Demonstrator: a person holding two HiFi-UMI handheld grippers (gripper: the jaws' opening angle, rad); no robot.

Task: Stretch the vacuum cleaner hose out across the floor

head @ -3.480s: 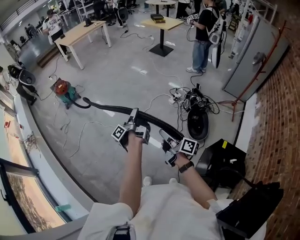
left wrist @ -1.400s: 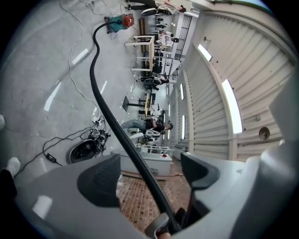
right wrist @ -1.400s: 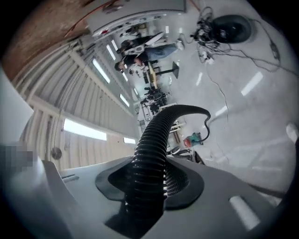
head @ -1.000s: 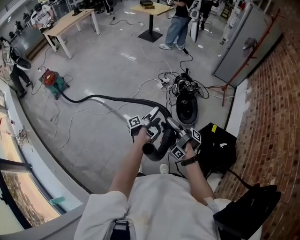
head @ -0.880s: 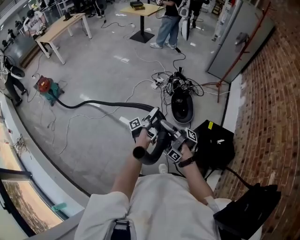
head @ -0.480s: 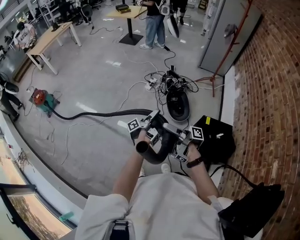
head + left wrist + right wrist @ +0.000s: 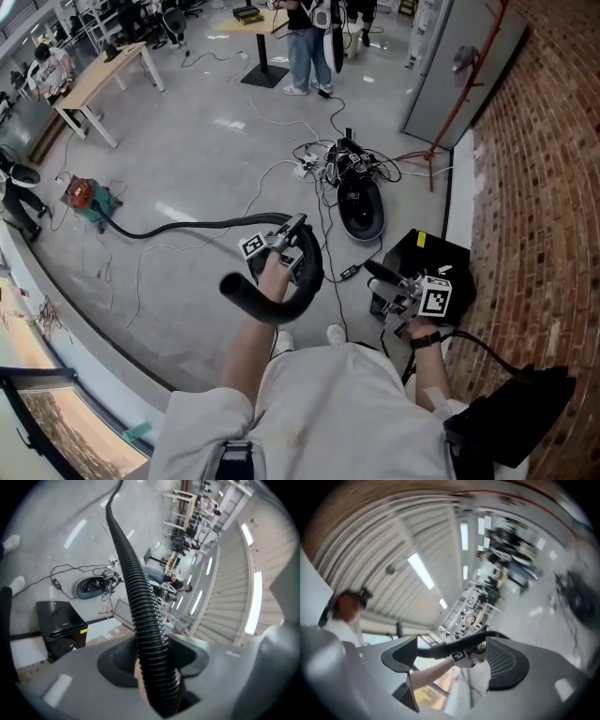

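Clamping the hose a little short of its free end, the left hand-held gripper sits at the centre of the head view. Its jaws have just been closing and now pinch the ribbed black tube, which runs straight up between them in the left gripper view. Past the grip, the free end curls round in a loop just below centre. The other way, the hose trails over the floor to the vacuum cleaner at the left edge.

The right hand-held gripper, lower right of centre, has just been opening its jaws, and they stand wide with nothing between them.

The corrugated tube looks light and floppy yet springy, so it will probably try to curl back. Its ribs should give the pads good purchase. A hold close to the free end seems best for reach, and a hard tug may drag the small vacuum cleaner along.
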